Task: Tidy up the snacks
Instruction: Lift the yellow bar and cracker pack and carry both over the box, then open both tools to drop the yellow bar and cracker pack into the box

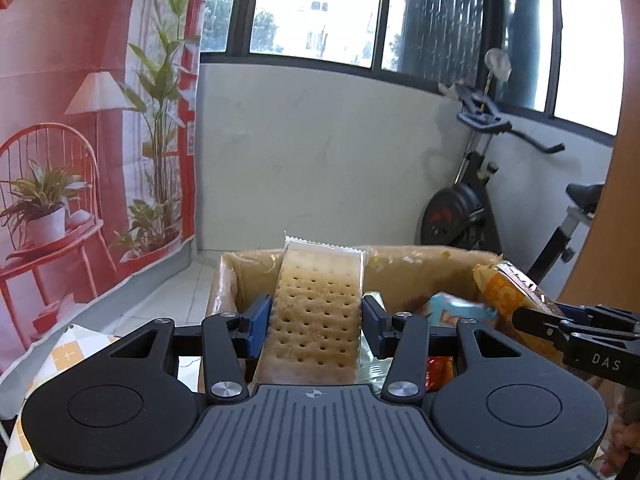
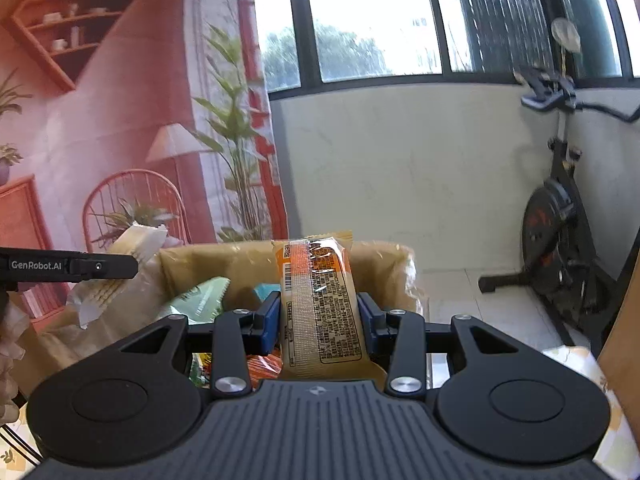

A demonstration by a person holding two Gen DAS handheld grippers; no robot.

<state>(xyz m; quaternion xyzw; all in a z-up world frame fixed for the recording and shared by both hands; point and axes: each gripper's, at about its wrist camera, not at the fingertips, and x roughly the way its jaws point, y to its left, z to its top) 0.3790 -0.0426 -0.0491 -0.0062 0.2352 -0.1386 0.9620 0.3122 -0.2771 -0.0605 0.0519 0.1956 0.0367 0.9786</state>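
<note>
Both grippers level over box [image 1: 420,268]: left gripper [image 1: 317,326] clamps cracker pack [image 1: 316,316], right gripper [image 2: 318,320] clamps orange packet [image 2: 320,308].

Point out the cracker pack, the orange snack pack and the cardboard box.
cracker pack [image 1: 316,312], left wrist view, middle of the dotted cracker face.
orange snack pack [image 2: 324,300], right wrist view, printed back label.
cardboard box [image 1: 420,276], left wrist view, inner back wall.

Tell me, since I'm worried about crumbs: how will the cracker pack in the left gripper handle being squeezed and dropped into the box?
Probably fragile: the cracker pack shows thin perforated crackers through clear wrap, so hard pinching by the left gripper may crack them. It looks stiff, standing straight between the pads. The glossy film could be slippery. Lowering it into the box seems safer than dropping.
</note>
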